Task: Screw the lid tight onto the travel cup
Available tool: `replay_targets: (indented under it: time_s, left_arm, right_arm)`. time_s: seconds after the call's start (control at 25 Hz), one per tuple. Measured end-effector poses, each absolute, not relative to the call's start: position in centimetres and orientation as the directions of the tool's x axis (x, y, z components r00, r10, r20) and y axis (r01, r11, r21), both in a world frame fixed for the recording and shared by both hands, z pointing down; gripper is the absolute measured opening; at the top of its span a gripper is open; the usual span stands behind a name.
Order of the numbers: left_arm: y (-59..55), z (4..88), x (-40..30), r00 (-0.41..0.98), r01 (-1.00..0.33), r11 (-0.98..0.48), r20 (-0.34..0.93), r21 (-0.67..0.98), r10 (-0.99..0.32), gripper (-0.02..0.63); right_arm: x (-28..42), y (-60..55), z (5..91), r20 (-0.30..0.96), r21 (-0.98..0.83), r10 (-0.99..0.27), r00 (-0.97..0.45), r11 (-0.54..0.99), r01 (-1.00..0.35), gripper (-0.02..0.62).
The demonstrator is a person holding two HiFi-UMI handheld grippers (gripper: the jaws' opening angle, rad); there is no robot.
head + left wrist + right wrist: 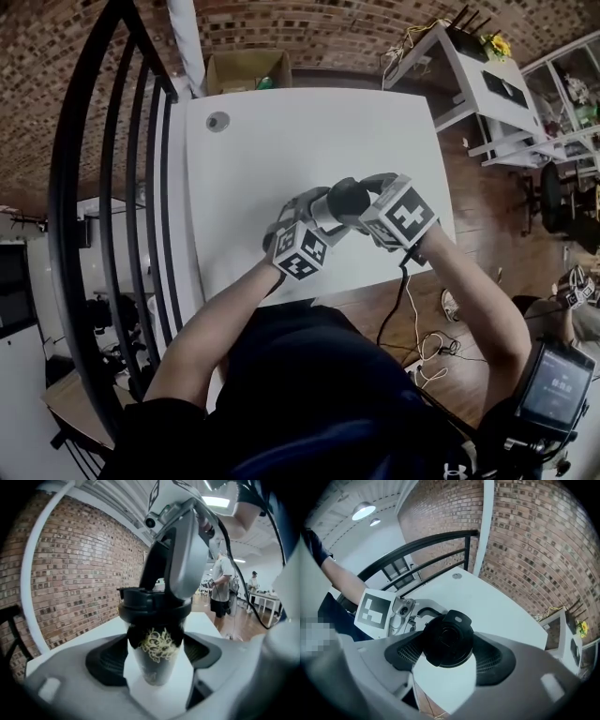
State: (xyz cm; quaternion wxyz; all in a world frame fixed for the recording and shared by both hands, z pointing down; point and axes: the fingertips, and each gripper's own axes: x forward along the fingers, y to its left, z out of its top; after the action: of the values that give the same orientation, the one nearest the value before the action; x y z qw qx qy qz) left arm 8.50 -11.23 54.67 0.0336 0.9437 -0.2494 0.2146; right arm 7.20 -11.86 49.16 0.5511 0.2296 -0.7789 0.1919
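Clamping the lid [447,639] from above, the right tongs [449,651] are holding firm, but the left tongs [154,660] are standing apart around the travel cup [157,644] by the near edge of the table [281,141], needing to pinch it before twisting

Head view: bright, even room light; white table top [309,159] washed pale, scarcely any shadow on it; strong barrel distortion, black railing [60,216] bowed into arcs; corners darkened.

Left gripper view: ceiling lamp [216,501] glaring at upper right; travel cup [157,653] dark and soft, its foot blurred; grey foreground out of focus; brick wall [79,573] sharper, courses curved; black vignette round the rim.

Right gripper view: two ceiling lamps [362,511] lit at upper left; lid [447,639] near-black, little detail; foreground soft; edges vignetted, lines bent.
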Motion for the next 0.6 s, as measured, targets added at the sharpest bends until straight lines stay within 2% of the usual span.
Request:
replay_targets:
  time_s: [0.04,0.12,0.24,0.36,0.48,0.6]
  left_arm:
    - [-11.2,54.8,8.5,0.784,-0.487,-0.873,0.421,-0.038,-0.456,0.371]
    - [-11.1,54.8,8.5,0.789,-0.477,-0.878,0.424,-0.035,-0.445,0.371]
    - [-11.1,55.0,8.4,0.791,-0.460,-0.887,0.432,-0.045,-0.432,0.370]
    - [-11.3,55.1,8.3,0.789,-0.455,-0.889,0.440,-0.052,-0.429,0.370]
    - [-11.2,54.9,8.5,0.786,-0.450,-0.891,0.450,-0.056,-0.425,0.368]
    - [-11.1,54.8,8.6,0.783,-0.448,-0.892,0.457,-0.058,-0.423,0.367]
  right_arm:
    - [6.8,-11.9,49.0,0.940,-0.038,-0.158,-0.303,0.832,-0.553,0.334]
    - [5.8,-11.6,48.1,0.926,0.010,-0.166,-0.340,0.909,-0.417,0.406]
    - [5.6,-10.9,47.2,0.944,0.124,-0.132,-0.301,0.991,-0.046,0.416]
    - [5.7,-10.7,47.4,0.972,0.143,-0.089,-0.220,0.958,0.248,0.416]
    - [5.6,-10.5,48.1,0.987,0.083,-0.025,-0.159,0.925,0.372,0.413]
    - [5.5,-10.6,48.5,0.994,0.058,-0.017,-0.111,0.926,0.372,0.403]
